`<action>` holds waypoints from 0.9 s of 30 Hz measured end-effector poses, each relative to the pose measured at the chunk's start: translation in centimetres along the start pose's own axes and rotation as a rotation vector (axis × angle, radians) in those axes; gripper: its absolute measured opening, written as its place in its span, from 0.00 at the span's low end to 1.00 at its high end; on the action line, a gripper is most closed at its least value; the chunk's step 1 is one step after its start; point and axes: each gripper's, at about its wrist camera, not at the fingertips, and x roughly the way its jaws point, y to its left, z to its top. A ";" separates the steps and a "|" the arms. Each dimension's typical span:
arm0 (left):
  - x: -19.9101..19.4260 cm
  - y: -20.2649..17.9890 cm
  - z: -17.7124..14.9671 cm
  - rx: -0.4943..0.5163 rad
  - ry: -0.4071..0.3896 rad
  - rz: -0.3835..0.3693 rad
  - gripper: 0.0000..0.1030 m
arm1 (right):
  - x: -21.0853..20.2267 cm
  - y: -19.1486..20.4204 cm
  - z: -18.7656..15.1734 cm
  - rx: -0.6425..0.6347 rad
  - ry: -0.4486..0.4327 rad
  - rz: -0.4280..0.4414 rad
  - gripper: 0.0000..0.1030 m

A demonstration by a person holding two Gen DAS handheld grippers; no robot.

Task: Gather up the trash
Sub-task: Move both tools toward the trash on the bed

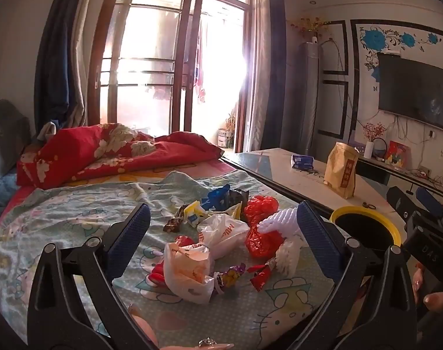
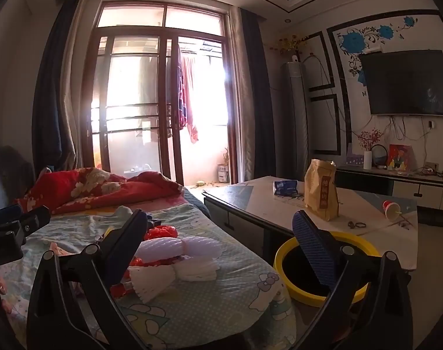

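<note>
Both grippers hang over the bed (image 1: 75, 204), and neither has anything between its fingers. The left gripper (image 1: 221, 233) is spread wide above the litter, jaws well apart. The right gripper (image 2: 218, 227) is just as wide, its right finger out over the bin.

The trash sits in a loose heap on the cartoon-print sheet: a white plastic bag (image 1: 189, 274) gaping open toward the camera, its contents too crumpled to make out, another white bag (image 1: 224, 227) knotted behind it, a red plastic bag (image 1: 260, 224), candy wrappers (image 1: 230, 274), and a white foam net sleeve (image 1: 279, 221) at the right edge of the pile.

The bin (image 1: 395, 233), yellow-rimmed with a black inside, stands on the floor between the bed and the low table (image 2: 367, 221). Its interior reads as plain dark; I cannot tell whether anything lies in it.

On the table a tan paper pouch (image 2: 322, 195) stands upright, top crimped, with a blue packet (image 2: 284, 187) flat behind it and a red paper cup (image 2: 392, 208) tipped on its side.
</note>
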 end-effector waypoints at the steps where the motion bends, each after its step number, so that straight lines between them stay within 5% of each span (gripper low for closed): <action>1: 0.1 0.0 0.1 0.002 0.000 0.001 0.90 | 0.0 0.0 -0.1 0.001 -0.001 0.000 0.94; 27: -0.6 -0.7 -0.5 0.003 -0.003 -0.001 0.90 | -0.4 0.4 0.4 0.005 -0.001 0.007 0.94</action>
